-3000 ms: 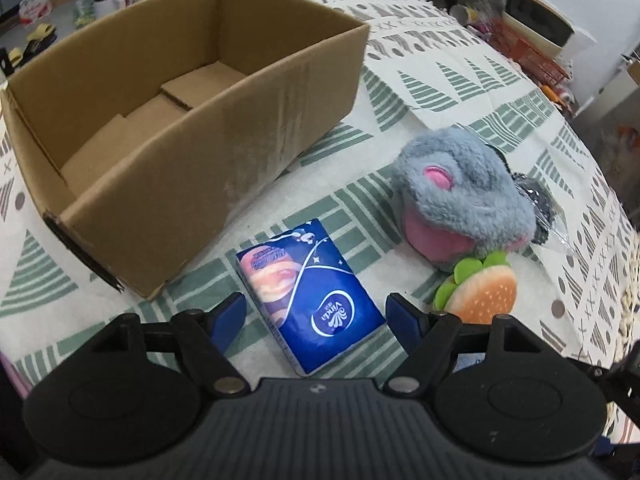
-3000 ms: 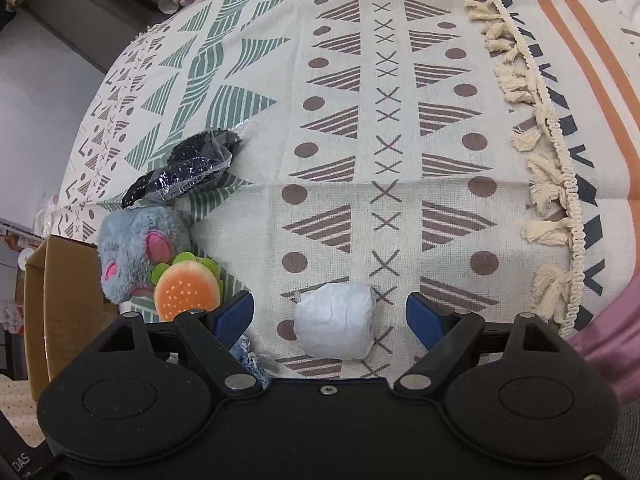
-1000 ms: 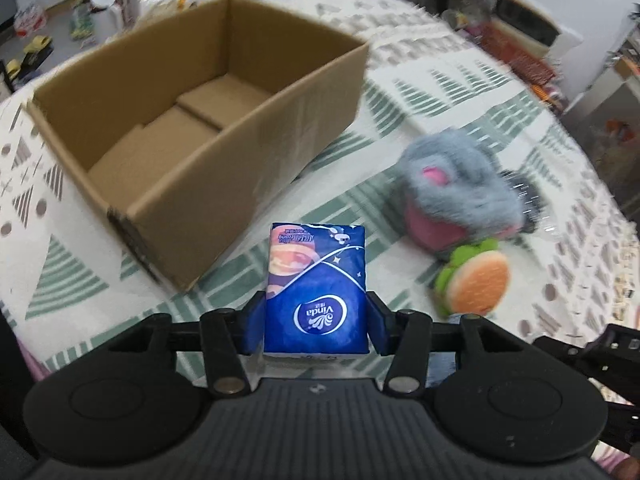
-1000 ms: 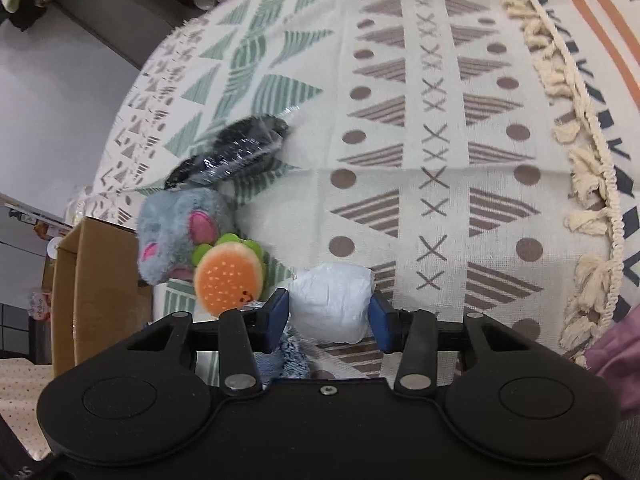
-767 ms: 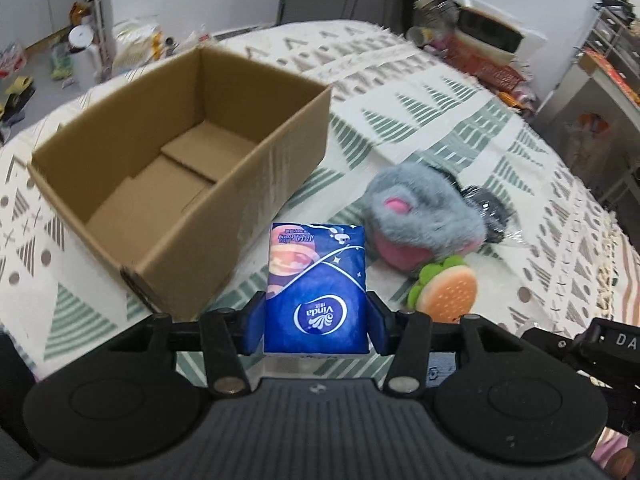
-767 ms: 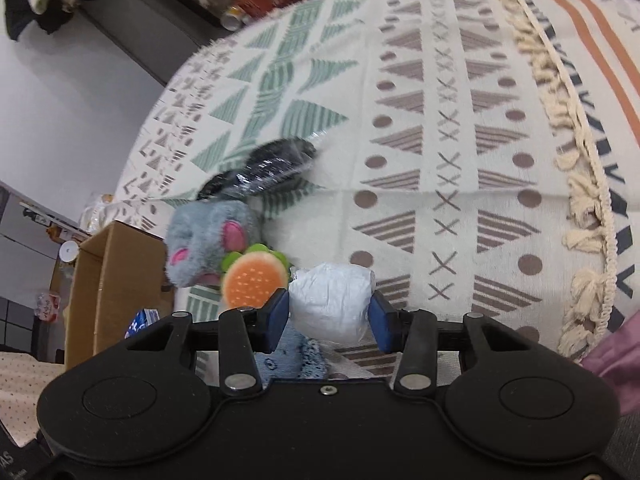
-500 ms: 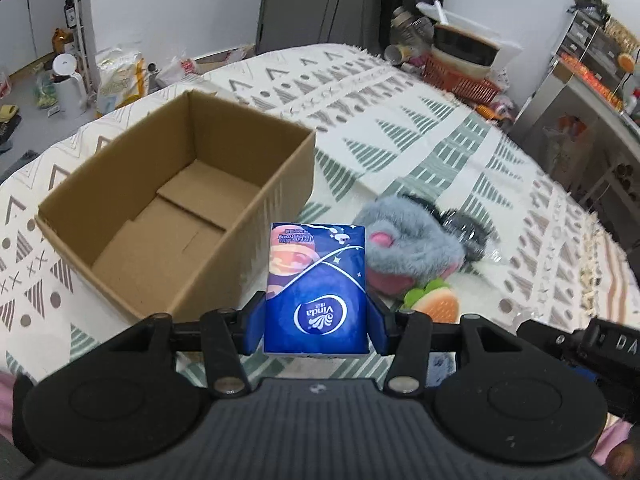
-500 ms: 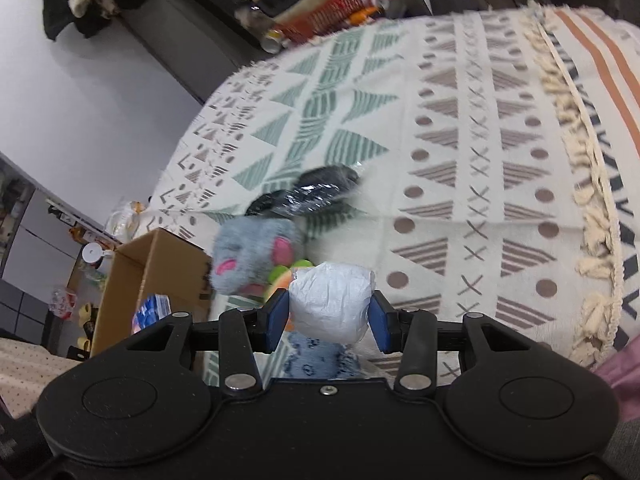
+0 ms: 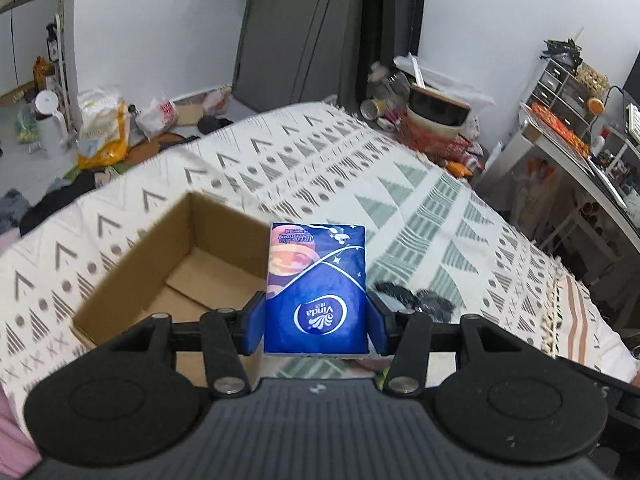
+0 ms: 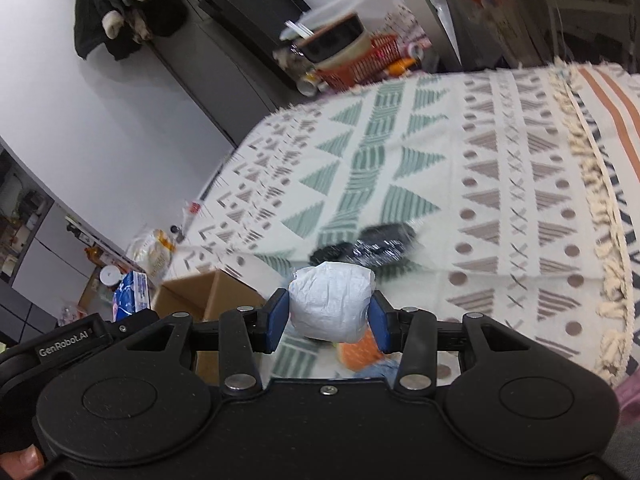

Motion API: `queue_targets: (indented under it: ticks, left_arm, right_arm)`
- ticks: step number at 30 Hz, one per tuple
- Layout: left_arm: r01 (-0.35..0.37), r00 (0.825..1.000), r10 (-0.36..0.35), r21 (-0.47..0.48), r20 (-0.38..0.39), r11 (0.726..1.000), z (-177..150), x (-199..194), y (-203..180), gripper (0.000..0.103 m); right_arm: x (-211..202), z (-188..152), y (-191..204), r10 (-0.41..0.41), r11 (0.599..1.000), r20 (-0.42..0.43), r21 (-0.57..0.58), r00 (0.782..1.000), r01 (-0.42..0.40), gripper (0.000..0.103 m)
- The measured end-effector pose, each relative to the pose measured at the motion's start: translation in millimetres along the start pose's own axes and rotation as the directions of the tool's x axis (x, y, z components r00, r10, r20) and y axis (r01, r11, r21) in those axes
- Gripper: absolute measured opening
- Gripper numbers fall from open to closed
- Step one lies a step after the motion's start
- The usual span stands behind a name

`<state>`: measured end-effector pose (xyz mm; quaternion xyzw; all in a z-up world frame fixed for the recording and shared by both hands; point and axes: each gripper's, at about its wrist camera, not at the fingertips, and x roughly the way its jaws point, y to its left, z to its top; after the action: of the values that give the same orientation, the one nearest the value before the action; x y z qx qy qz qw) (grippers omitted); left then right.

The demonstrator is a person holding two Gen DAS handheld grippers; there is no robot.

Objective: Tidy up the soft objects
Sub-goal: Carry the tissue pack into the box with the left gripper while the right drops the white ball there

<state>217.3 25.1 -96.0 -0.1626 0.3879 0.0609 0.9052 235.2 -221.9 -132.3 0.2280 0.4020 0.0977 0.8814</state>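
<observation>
My left gripper [image 9: 316, 330] is shut on a blue tissue pack [image 9: 316, 288], held high above the bed, just right of the open cardboard box [image 9: 176, 264]. My right gripper [image 10: 328, 320] is shut on a white crumpled wad [image 10: 330, 304], also lifted. In the right wrist view the cardboard box [image 10: 208, 288] lies to the lower left, with the tissue pack [image 10: 130, 294] and the left gripper beside it. The orange burger toy [image 10: 358, 354] peeks out under the wad. A black plastic-wrapped bundle [image 10: 372, 246] lies on the blanket beyond. The grey plush is hidden.
The patterned blanket [image 9: 360, 184] covers the bed. A basket with a bowl and clutter [image 9: 436, 120] stands past the far edge. Bags [image 9: 104, 132] lie on the floor to the left. A desk with shelves [image 9: 576, 136] stands on the right.
Both grippers closed on their objects, then rose and tilted up; the box and toys dropped lower in both views and the room came into sight.
</observation>
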Motion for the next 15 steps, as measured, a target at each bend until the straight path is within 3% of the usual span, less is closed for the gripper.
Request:
queue_targets:
  ticks: [12,15]
  left_arm:
    - [-0.018,0.999,0.017,0.014,0.047,1.0,27.3,12.6,15.7,0.05]
    - [0.011,0.999,-0.011,-0.01,0.048,1.0,23.6,20.4,25.5,0.05]
  right_arm:
    - [0.9,10.8,41.3,0.026,0.999,0.05,-0.032,0.998,-0.024,0.042]
    - [5.9,9.9,51.0,0.024,0.998,0.052,-0.056,0.998,-0.021,0.042]
